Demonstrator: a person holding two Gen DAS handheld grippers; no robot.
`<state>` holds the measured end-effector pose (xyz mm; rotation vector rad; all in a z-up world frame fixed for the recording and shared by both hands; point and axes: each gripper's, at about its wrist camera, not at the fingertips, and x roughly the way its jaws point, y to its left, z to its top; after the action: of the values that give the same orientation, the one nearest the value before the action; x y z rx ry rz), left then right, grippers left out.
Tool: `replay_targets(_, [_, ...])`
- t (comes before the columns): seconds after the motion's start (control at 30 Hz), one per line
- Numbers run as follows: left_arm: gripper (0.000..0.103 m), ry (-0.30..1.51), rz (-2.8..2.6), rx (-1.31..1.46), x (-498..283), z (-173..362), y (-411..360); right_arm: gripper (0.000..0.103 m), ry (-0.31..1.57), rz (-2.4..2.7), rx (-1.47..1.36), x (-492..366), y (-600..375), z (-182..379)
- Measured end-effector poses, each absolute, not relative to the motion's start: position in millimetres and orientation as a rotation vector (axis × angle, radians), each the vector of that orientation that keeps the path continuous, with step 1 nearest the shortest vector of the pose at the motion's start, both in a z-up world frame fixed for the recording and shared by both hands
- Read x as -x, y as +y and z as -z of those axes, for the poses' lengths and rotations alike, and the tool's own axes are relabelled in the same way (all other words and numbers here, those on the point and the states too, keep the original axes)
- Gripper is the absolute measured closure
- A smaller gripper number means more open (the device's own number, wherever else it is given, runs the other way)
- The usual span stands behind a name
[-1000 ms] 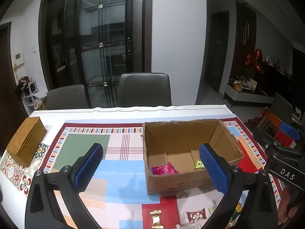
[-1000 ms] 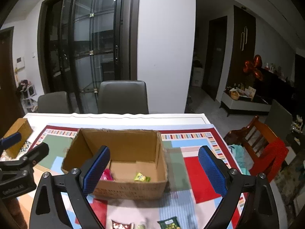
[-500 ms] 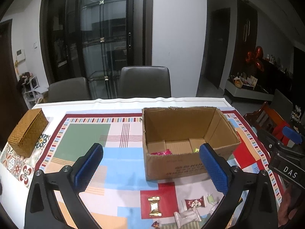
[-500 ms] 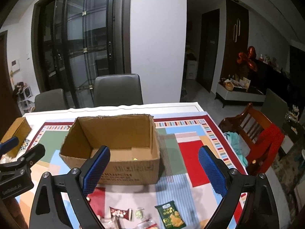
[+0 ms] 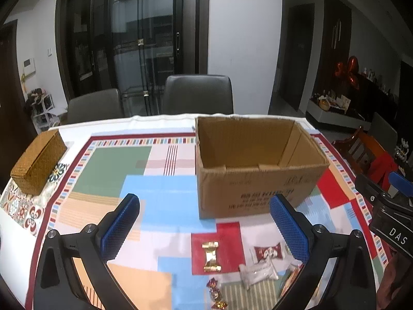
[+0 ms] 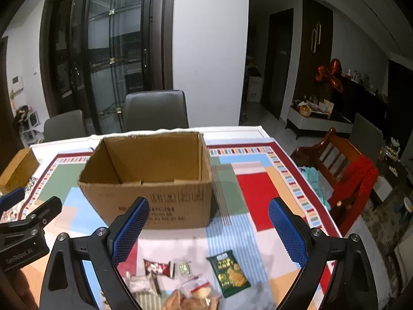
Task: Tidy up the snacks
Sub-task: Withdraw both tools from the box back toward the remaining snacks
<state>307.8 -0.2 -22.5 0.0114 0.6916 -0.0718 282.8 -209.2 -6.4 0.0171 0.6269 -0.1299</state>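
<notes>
While both grippers hover with fingers spread apart and empty, the left gripper [image 5: 204,224] and right gripper [image 6: 207,226] face the cardboard box [image 6: 152,178]. Snacks lie on the table [image 5: 167,199] just before the box: gold candy [image 5: 211,255], green chip bag [image 6: 228,272].

A home dining room: a worktop [image 5: 165,155] under a patterned cloth, grey chairs [image 5: 197,94] behind it, glass sliding doors [image 5: 129,44], a wooden chair [image 6: 340,170] and a sideboard [image 6: 320,124] crowded with household things.
</notes>
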Motion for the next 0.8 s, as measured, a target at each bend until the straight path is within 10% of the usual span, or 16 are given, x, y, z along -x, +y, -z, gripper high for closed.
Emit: replay_targets(0.8, [0.000,0.803,0.056,-0.040,-262,92,2,0.008,0.814,0.122,-0.069,-238,-202,73])
